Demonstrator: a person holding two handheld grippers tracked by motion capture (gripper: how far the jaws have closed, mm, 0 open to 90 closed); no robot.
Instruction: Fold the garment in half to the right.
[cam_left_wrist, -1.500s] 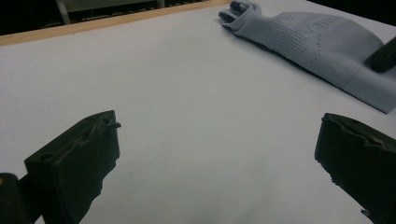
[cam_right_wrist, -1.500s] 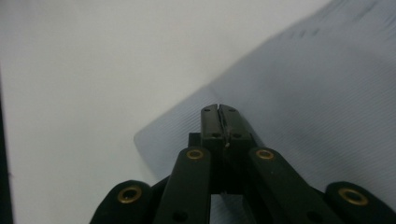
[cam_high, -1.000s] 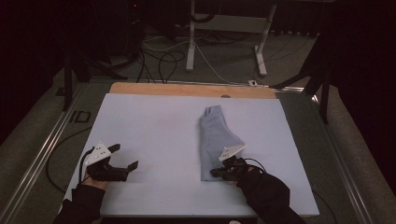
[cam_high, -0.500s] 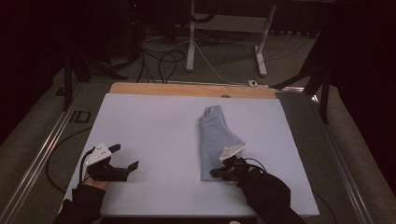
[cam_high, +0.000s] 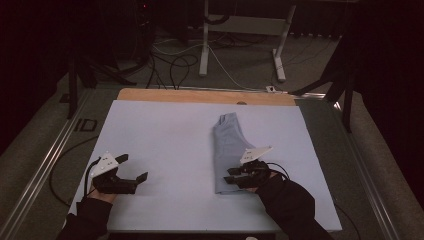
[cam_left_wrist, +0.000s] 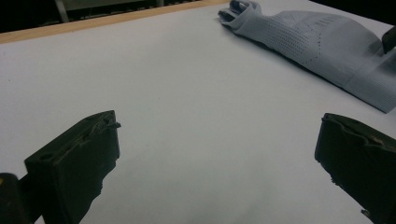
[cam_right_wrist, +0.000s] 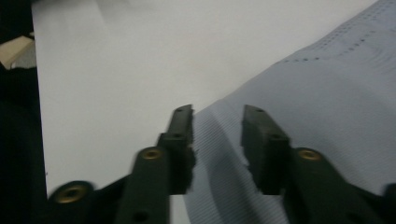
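A light blue folded garment lies lengthwise on the white table cover, right of centre. My right gripper sits low at the garment's near end. Its jaws have just been opening and stand a little apart, open, over the ribbed hem, with the fabric under and between them and not pinched. My left gripper rests at the front left, well clear of the garment, with its jaws wide open over bare cover.
A wooden table edge runs along the back. Beyond it, cables and a white stand's legs are on the dark floor. A metal rail flanks the table's left side.
The right gripper's jaws have parted slightly at the garment's near end. Both hands and the garment stay where they were.
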